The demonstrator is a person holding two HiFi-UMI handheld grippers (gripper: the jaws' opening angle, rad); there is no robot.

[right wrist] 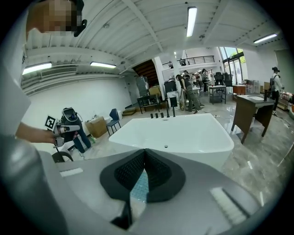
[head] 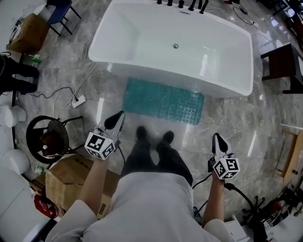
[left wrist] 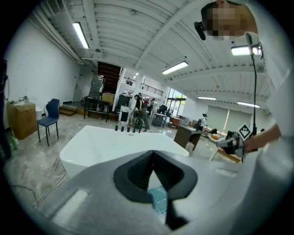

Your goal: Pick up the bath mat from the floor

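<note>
A teal bath mat (head: pixel 163 100) lies flat on the marble floor against the front of the white bathtub (head: pixel 142 38). My left gripper (head: pixel 119 115) hangs shut and empty above the floor, just short of the mat's left near corner. My right gripper (head: pixel 217 137) is also shut and empty, off the mat's right near corner. A strip of the teal bath mat (left wrist: pixel 158 198) shows through the closed tips in the left gripper view, and the bath mat (right wrist: pixel 139 185) shows the same way in the right gripper view. The person's shoes (head: pixel 154 135) stand just before the mat.
A cardboard box (head: pixel 71 182) sits at lower left beside a black round stand (head: pixel 47 137). A power strip with cables (head: pixel 78 100) lies left of the mat. A dark wooden table (head: pixel 284 66) stands at right, a wooden frame (head: pixel 291 151) below it. A blue chair (head: pixel 61 12) is at upper left.
</note>
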